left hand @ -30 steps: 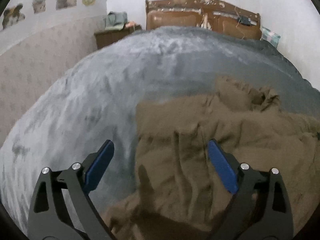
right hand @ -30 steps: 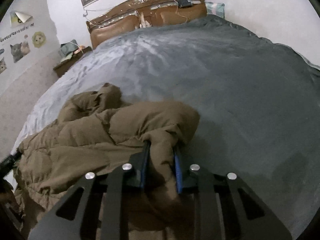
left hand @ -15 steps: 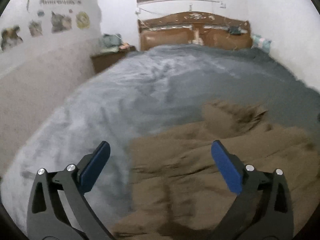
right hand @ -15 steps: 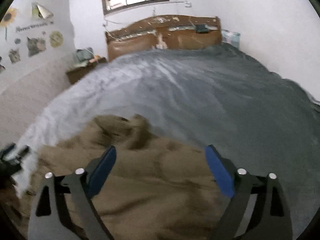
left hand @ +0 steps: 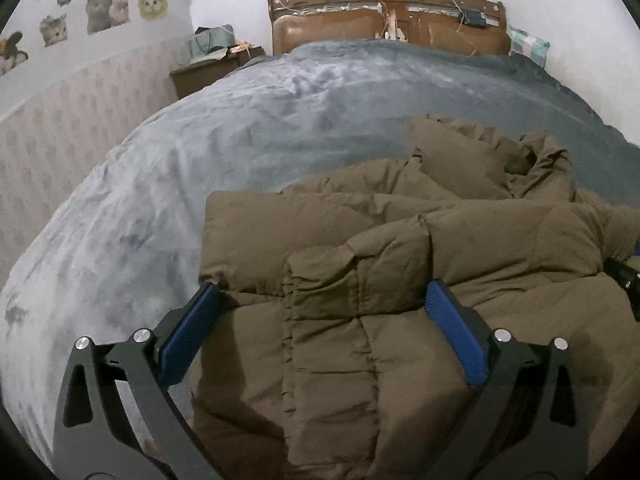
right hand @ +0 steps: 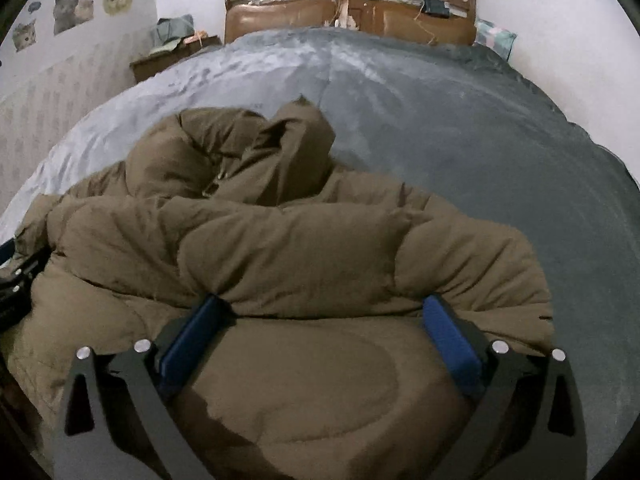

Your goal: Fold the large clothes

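A large brown puffer jacket [left hand: 480, 240] lies bunched on the grey bedspread [left hand: 280, 128], with a sleeve folded across its body. My left gripper [left hand: 320, 292] hovers open over the jacket's left part, its blue pads [left hand: 188, 332] wide apart and not pressing on the fabric. In the right wrist view the same jacket [right hand: 280, 248] fills the foreground. My right gripper [right hand: 320, 304] is above its right part, jaws opening wide; fabric lies under and between them without being pinched. The jacket's hood end [right hand: 296, 148] points toward the headboard.
The bedspread [right hand: 480, 140] stretches far beyond and to the right of the jacket. A wooden headboard [left hand: 388, 16] closes the far end, with a pillow [left hand: 528, 46] at its right. A cluttered nightstand [left hand: 208, 68] stands by the left wall with cat stickers [left hand: 104, 12].
The right gripper let go of the jacket fold it was pinching and opened wide. Both grippers swung across the jacket, which now lies with its sleeve laid over the body.
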`<state>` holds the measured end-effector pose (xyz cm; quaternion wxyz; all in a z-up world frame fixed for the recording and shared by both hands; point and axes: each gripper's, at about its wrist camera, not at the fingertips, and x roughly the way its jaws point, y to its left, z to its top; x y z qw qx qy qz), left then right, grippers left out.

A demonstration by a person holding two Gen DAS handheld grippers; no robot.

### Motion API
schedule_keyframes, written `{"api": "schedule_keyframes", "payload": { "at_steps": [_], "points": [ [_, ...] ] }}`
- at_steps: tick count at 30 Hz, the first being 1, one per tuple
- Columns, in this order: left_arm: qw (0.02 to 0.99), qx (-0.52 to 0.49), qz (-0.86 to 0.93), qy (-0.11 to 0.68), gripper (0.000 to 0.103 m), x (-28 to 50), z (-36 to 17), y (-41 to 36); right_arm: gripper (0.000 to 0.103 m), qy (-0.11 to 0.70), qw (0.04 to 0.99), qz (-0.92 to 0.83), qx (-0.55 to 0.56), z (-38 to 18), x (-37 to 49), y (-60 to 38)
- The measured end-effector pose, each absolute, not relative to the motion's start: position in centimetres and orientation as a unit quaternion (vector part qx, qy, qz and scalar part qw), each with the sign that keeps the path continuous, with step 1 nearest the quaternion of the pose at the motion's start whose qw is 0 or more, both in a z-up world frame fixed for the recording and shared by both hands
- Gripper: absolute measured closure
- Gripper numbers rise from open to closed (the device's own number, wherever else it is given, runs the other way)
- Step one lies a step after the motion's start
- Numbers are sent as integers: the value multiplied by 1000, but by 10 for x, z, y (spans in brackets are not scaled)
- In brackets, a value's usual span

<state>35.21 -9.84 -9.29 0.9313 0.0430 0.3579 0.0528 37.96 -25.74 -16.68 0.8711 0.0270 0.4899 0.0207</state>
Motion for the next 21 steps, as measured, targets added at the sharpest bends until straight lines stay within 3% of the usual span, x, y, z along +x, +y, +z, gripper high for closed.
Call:
{"api": "schedule_keyframes", "payload": {
  "at_steps": [5, 9, 16, 21],
  "points": [
    [927, 42, 46, 370, 3, 358, -97, -98, 2, 517, 855, 32, 38, -177, 387, -263],
    [929, 24, 18, 368, 3, 344, -76, -83, 2, 505, 859, 57, 63, -148, 359, -279],
    [961, -7, 0, 275, 3, 205, 5, -5, 2, 412, 905, 53, 97, -52, 221, -352],
    [969, 1, 15, 247, 3, 103, 6, 33, 2, 386, 919, 10, 76, -31, 103, -393]
  ]
}}
